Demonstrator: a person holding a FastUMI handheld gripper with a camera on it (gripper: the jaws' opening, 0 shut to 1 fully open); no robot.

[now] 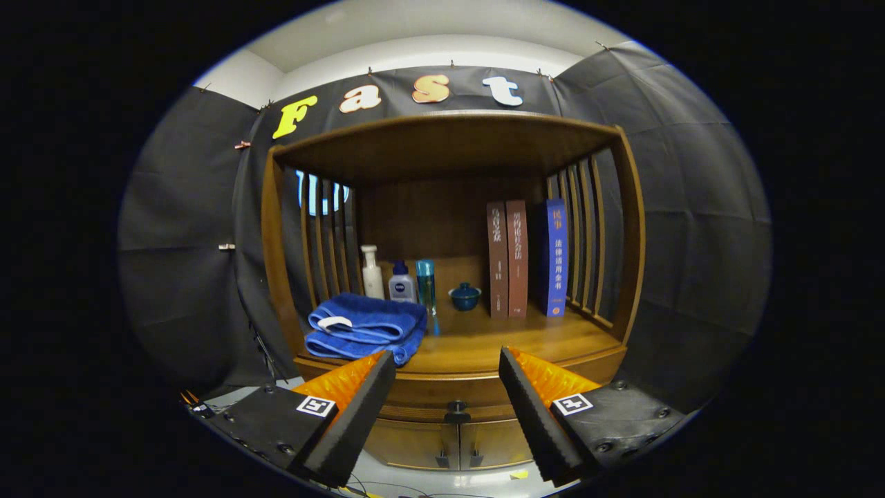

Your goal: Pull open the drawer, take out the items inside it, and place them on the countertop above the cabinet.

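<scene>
The gripper (447,408) is spread wide and holds nothing; its 2 fingers frame the front of the cabinet (453,377). The drawer knob (457,413), a small dark button, lies between the fingertips and beyond them, at 12 o'clock along the approach line, not yet touched. The drawer front (442,394) runs as a curved band from 9 o'clock to 3 o'clock, so its long axis crosses the fingers at right angles. The drawer appears shut; its contents are hidden. Judged step: advance straight ahead and close on the knob.

Just above the drawer lies the countertop (498,342), polished wood, the placing surface. It carries a folded blue towel (366,326) at 10 o'clock, 3 bottles (399,280) behind it, a small lidded bowl (464,297) near 12 o'clock, and 3 upright books (525,257) at 1 o'clock. Free room remains at the front right. Below the drawer, 2 cabinet doors (442,443) meet, probably with small handles; the view is too distorted there to confirm.
</scene>
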